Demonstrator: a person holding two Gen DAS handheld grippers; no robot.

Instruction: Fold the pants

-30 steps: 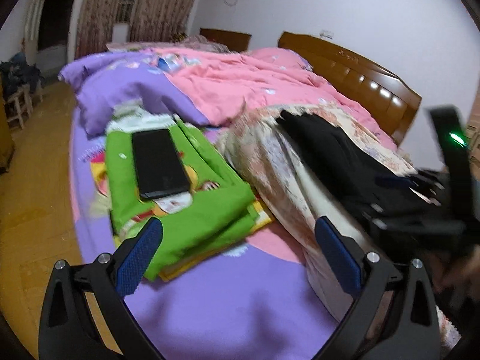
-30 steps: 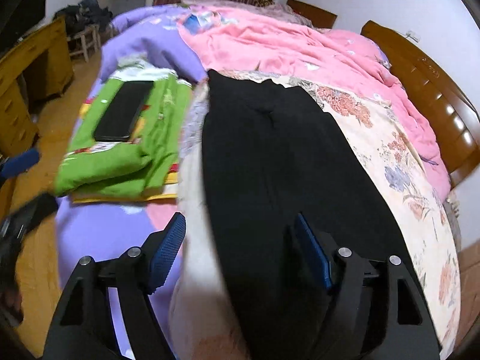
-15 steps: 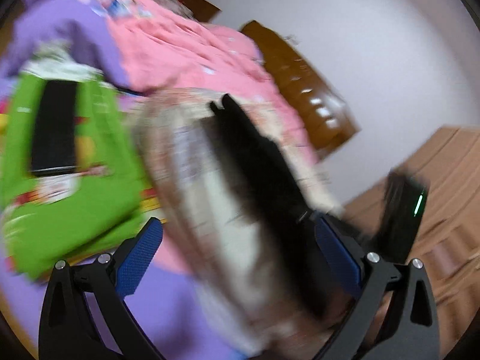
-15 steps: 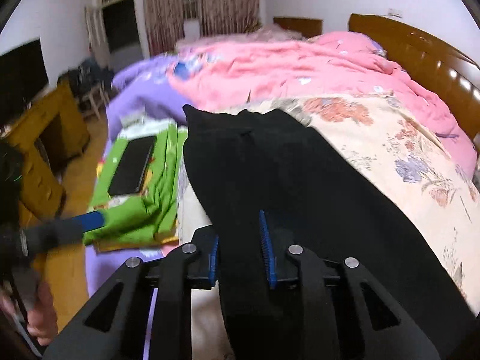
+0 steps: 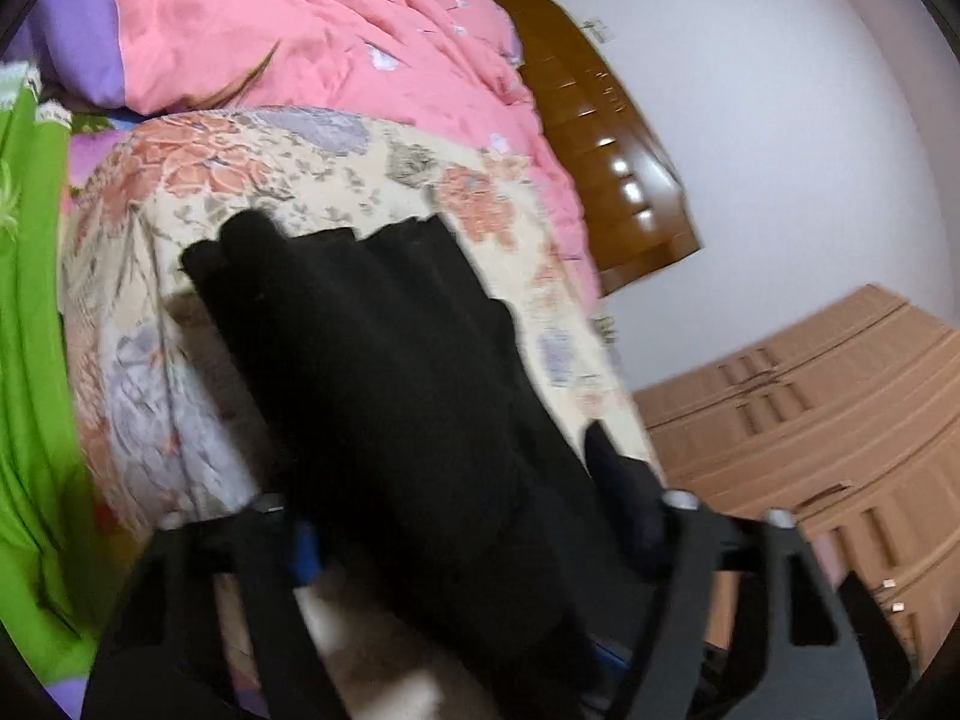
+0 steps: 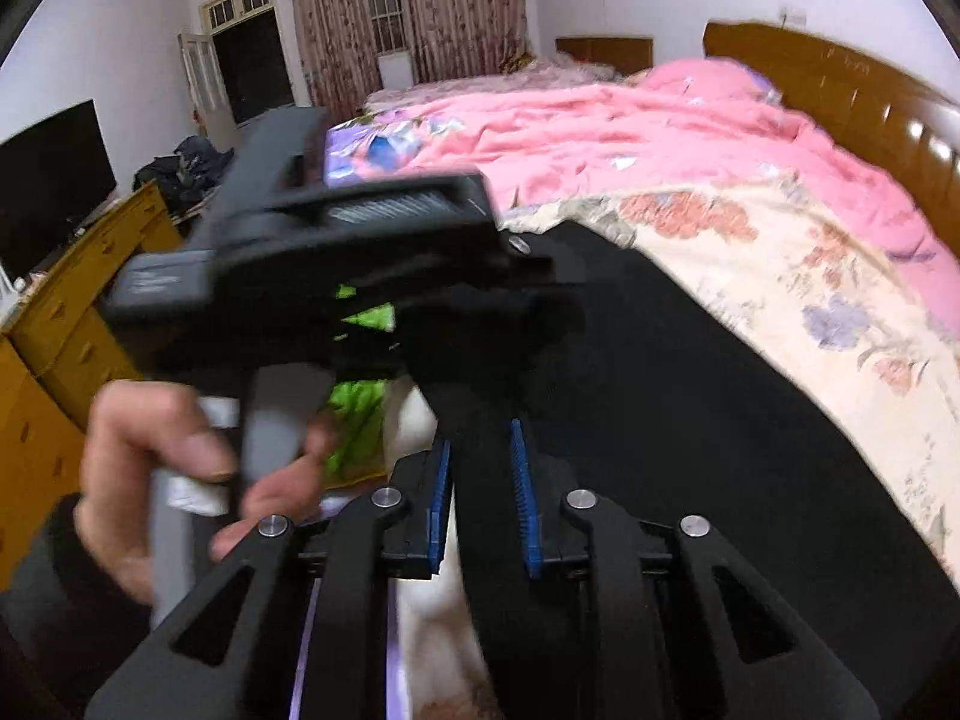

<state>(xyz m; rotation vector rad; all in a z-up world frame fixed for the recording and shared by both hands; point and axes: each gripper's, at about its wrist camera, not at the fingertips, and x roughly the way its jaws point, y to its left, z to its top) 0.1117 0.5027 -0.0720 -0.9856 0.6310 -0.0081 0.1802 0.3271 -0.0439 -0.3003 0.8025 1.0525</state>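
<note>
Black pants point(image 5: 390, 360) lie lengthwise on a floral quilt point(image 5: 252, 162) on the bed. In the right wrist view they point(image 6: 720, 408) fill the lower right. My right gripper point(image 6: 480, 474) is shut on the near edge of the pants, black cloth pinched between its blue pads. My left gripper point(image 5: 462, 528) is open, its fingers on either side of the pants near the same end. The left gripper also shows in the right wrist view point(image 6: 336, 264), held by a hand just left of the right gripper.
A pink duvet point(image 6: 600, 120) covers the far bed. Green folded cloth point(image 5: 30, 360) lies left of the quilt. A wooden headboard point(image 6: 870, 96) and wardrobe point(image 5: 840, 432) stand at right; a dresser point(image 6: 78, 300) with a TV stands at left.
The right gripper closed on the pants' near edge and lifted it. The left gripper swung right from the green cloth to straddle the pants beside the right gripper.
</note>
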